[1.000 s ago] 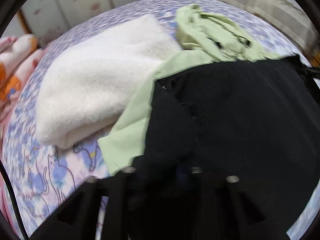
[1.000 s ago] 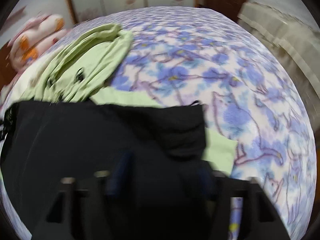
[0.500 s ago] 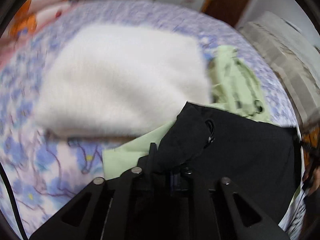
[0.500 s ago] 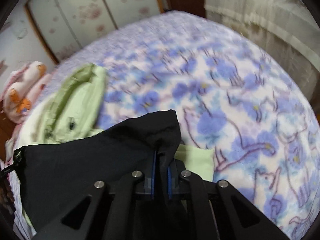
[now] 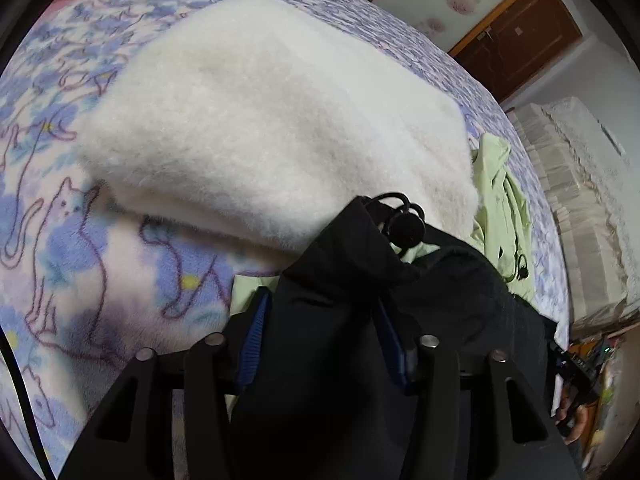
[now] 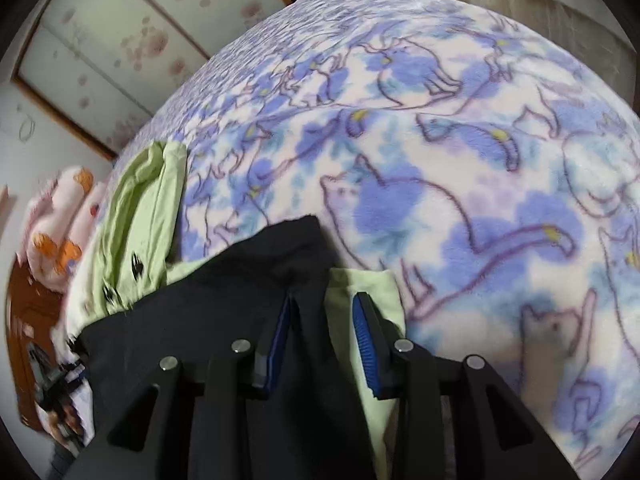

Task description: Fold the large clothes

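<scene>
Black garment (image 5: 340,320) bunched at lower centre of the left view, lying between the just-parted blue pads of the left gripper (image 5: 320,336). Right gripper (image 6: 324,340), lower centre of the right view, likewise just opened, jaws slack around a black corner and green garment (image 6: 360,300). White fleece (image 5: 280,120) on cat-print blanket (image 6: 440,160) behind.

The bed (image 6: 460,152) was covered by a cat-print fleece blanket (image 5: 80,264), on which a folded white fleece (image 5: 280,120) and a light-green garment (image 6: 140,208) were laid.
</scene>
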A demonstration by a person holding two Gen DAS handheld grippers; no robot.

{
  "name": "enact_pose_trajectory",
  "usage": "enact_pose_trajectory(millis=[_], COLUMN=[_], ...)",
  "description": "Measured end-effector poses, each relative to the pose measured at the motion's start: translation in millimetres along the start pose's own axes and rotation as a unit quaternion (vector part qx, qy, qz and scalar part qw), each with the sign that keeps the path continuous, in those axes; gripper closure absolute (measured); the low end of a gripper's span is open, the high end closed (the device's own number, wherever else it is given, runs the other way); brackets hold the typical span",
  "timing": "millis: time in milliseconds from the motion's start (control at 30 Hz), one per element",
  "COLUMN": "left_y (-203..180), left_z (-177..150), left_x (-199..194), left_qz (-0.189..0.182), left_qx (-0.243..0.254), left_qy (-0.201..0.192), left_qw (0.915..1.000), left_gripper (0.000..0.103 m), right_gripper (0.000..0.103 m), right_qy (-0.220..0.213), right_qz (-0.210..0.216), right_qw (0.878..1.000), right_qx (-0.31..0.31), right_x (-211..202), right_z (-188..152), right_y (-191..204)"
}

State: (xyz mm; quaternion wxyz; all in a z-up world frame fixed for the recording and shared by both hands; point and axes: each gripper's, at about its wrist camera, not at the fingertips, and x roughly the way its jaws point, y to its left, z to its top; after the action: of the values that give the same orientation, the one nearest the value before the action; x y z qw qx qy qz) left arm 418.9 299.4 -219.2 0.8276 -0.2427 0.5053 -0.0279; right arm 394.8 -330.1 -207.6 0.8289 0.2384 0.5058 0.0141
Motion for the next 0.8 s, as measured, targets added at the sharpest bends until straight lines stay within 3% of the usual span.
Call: enact_pose_trajectory(millis=[33,133,267,333,433,500,533,567,633,700,800], left_y=[-5,-17,-16,-12,-5,-2,-7,-13,-28,-51,-89], left_z=[-2,-8,-11,-12,-11,-10,-11,-13,-18,-32,-64], left_x=[1,3,-8,-6,10,11,4,-5,-21,-45,-64], left_qz=[0.007,0.029,0.005,0.007,0.032,0.034,0.052,0.075,0.108,0.132,0.150], left_qx=[0.012,0.035,0.023,0.022,0.003,-0.017,-0.012,0.006,0.046,0.104,0.174], left_qy=[0.001,0.001,-0.009,-0.005,0.021,0.026,0.017,0.005,-0.021,-0.063,-0.086], left_qw=[0.9999,0.9990,0.9997,0.9997,0.9993,0.9989,0.9984,0.9971,0.9929,0.9837,0.9693], left_gripper=[0.072,0.093,0.096,0.096,0.093,0.092,0.087,0.081,0.078,0.078,0.077], right_gripper=[0.071,0.101,0.102,0.102,0.099,0.094,0.091,0.087,0.080,0.071,0.061], right_qy=[0.005,0.005,-0.051,-0.050,-0.009,-0.020,-0.026,-0.040,-0.072,-0.099,-0.105], right_qz=[-0.006,-0.040,-0.051,-0.063,-0.109,-0.130,-0.135,-0.136,-0.149,-0.149,-0.131], right_qw=[1.000,0.996,0.994,0.993,0.989,0.986,0.986,0.985,0.980,0.975,0.975], right_qx=[-0.021,-0.084,-0.087,-0.084,-0.095,-0.100,-0.100,-0.103,-0.115,-0.129,-0.143], right_x=[0,1,-25,-25,2,-2,-8,-18,-37,-56,-67], right_z=[-2,-11,-17,-19,-24,-24,-23,-25,-31,-42,-65], right_y=[7,25,29,22,21,30,35,41,54,68,94])
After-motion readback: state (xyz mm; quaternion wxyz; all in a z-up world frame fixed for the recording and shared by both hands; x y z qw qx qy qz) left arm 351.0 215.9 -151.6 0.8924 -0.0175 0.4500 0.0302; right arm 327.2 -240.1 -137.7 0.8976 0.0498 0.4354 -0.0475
